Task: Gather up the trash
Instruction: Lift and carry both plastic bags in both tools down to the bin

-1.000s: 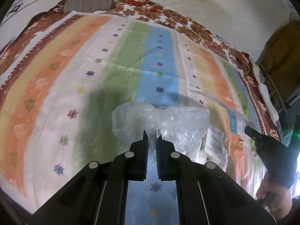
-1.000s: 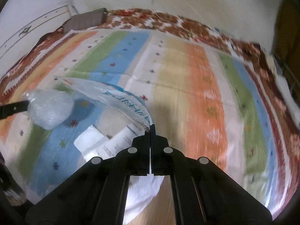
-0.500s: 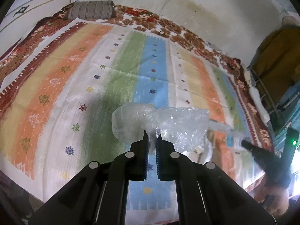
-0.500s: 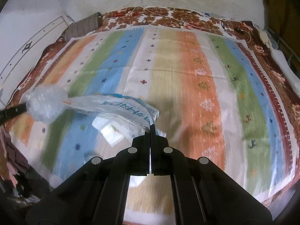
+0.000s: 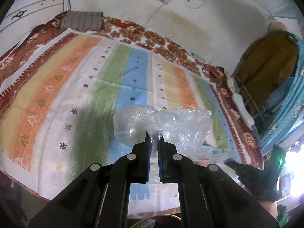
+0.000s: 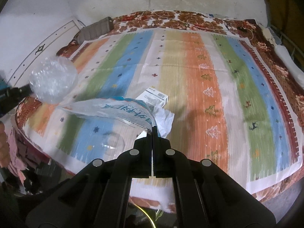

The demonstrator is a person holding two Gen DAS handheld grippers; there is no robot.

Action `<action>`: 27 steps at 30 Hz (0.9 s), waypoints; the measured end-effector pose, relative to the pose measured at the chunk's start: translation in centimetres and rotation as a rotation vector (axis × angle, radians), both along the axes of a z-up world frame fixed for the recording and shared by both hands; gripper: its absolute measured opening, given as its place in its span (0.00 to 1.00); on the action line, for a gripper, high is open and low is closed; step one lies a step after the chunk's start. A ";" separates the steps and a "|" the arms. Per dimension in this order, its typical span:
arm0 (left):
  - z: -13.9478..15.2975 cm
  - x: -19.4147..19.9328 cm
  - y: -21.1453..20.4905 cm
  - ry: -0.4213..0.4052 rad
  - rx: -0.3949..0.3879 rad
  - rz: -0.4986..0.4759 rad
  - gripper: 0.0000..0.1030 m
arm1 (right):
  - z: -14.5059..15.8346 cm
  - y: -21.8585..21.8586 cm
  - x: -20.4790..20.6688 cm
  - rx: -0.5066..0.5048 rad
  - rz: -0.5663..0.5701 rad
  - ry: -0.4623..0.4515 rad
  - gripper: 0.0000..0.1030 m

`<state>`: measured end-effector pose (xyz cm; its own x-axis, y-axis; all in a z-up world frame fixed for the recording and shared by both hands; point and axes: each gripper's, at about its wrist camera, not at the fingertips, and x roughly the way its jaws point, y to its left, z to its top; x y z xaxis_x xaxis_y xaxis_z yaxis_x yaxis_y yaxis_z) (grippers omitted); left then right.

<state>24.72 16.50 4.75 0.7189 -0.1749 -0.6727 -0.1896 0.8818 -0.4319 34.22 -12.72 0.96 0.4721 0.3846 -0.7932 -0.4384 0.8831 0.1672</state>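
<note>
Left gripper (image 5: pixel 153 141) was clamped on a crumpled wad of clear plastic (image 5: pixel 161 127), its jaws nearly together with the film bunched between the blue pads; the wad bulged out to both sides of the fingertips and hung above the near edge of the striped bedspread (image 5: pixel 85 87). From the right wrist view the same wad appeared as a rounded clear lump (image 6: pixel 54 79) at the far left, over the left edge of the bedspread (image 6: pixel 209 76), with the black left gripper (image 6: pixel 14 94) beside it.

Right gripper (image 6: pixel 152 128) was pinched fully together on the rim of a clear plastic bag with blue printed lettering (image 6: pixel 117 112). That bag stretched in a band from the right fingertips towards the wad on the left, lifted above the blue and white stripes near the front edge. Through and under the bag lay a white box with a printed label (image 6: pixel 153 96) and a piece of crumpled white paper (image 6: pixel 164 119), both near the middle of the bedspread, towards its front. In the left wrist view the right gripper (image 5: pixel 230 164) showed at the lower right, dark, with a green light above it

A grey striped pillow (image 5: pixel 83 20) lay at the far left corner of the bed, against the pale wall (image 5: pixel 190 24)
</note>
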 end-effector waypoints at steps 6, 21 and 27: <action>1.1 -2.0 -2.1 -0.048 0.051 -0.017 0.05 | 1.6 -0.8 -2.0 0.019 0.025 -0.032 0.00; 1.8 -6.2 -5.2 -0.052 0.045 -0.062 0.05 | 4.4 -2.2 -8.2 0.097 0.076 -0.088 0.00; 2.1 -7.3 -6.1 -0.073 0.012 -0.098 0.05 | 4.6 -2.8 -10.3 0.110 0.083 -0.096 0.00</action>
<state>17.37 10.38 6.80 0.7461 -0.2390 -0.6214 -0.0706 0.8997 -0.4308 23.88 -15.55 5.52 0.5071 0.5075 -0.6967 -0.5276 0.8219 0.2147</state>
